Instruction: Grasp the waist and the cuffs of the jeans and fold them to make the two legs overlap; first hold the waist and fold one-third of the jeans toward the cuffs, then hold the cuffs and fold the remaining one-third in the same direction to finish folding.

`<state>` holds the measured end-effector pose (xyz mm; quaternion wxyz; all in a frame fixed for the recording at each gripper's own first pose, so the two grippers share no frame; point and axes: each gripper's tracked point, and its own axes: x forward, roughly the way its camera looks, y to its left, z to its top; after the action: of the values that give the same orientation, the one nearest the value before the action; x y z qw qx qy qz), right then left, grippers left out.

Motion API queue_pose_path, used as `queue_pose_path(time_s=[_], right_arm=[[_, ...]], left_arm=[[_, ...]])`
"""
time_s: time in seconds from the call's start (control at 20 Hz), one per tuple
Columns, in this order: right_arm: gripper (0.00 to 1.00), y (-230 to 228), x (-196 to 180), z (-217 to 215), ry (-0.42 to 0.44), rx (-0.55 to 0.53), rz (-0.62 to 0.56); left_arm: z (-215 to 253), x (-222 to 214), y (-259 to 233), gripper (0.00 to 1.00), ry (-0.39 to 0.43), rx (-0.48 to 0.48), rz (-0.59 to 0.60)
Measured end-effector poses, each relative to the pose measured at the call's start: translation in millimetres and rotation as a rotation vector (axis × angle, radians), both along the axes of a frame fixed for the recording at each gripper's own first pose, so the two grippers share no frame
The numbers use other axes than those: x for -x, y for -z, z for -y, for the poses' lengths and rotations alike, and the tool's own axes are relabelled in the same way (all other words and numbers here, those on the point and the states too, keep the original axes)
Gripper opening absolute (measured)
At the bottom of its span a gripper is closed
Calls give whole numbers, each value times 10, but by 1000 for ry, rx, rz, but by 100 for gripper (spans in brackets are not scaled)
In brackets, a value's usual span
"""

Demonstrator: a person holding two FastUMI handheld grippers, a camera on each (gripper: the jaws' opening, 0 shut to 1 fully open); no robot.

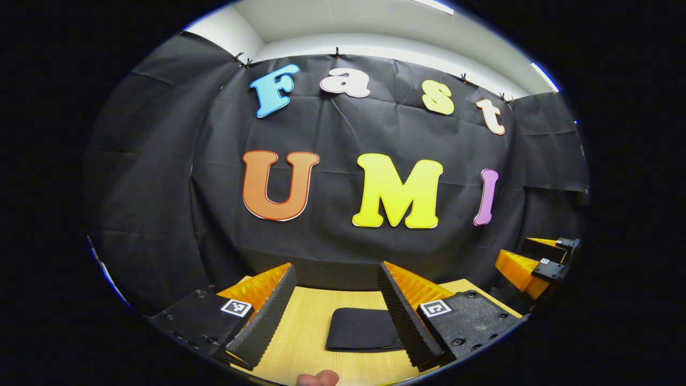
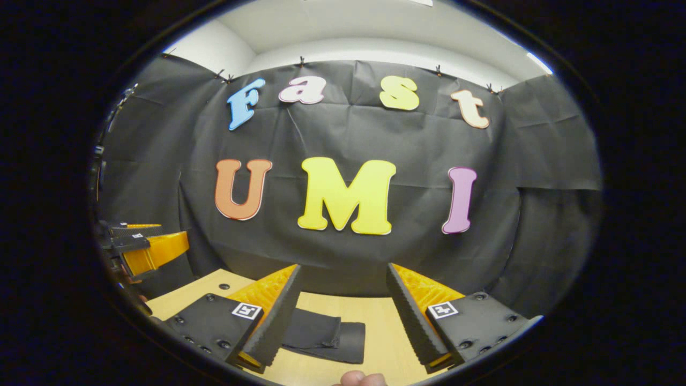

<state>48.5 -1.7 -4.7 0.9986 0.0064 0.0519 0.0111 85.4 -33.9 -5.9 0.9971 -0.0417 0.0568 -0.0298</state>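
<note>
Dark jeans [image 1: 362,329] lie folded into a compact bundle on the light wooden table [image 1: 300,332]. In the left gripper view my left gripper [image 1: 335,316] hangs open above the table, the bundle lying below and between its fingers without touching them. The right gripper [image 1: 538,265] appears farther off at the right edge. In the right gripper view my right gripper [image 2: 343,316] is open too, and the folded jeans [image 2: 327,335] lie beneath, toward its left finger. The left gripper [image 2: 142,244] shows at the left edge.
The black cloth wall stands close behind the table's far edge [image 1: 332,289]. A fingertip [image 1: 319,378] of the holding hand shows at the bottom of the left gripper view, and another fingertip [image 2: 359,378] at the bottom of the right gripper view.
</note>
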Motion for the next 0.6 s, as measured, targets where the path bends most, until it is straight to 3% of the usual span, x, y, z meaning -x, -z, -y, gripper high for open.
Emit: queue_pose_path(time_s=[0.35, 0.4, 0.45, 0.6], right_arm=[[94, 91, 170, -98, 3, -24, -20], [94, 121, 168, -100, 2, -21, -35], [94, 146, 177, -120, -4, -24, -46], [94, 123, 177, -170, -10, -28, -49]], left_arm=[[-156, 231, -34, 98, -51, 16, 0], [-192, 235, -25, 93, -57, 18, -4], [-203, 258, -20, 98, -59, 25, -9], [-226, 265, 14, 98, -69, 29, -23]])
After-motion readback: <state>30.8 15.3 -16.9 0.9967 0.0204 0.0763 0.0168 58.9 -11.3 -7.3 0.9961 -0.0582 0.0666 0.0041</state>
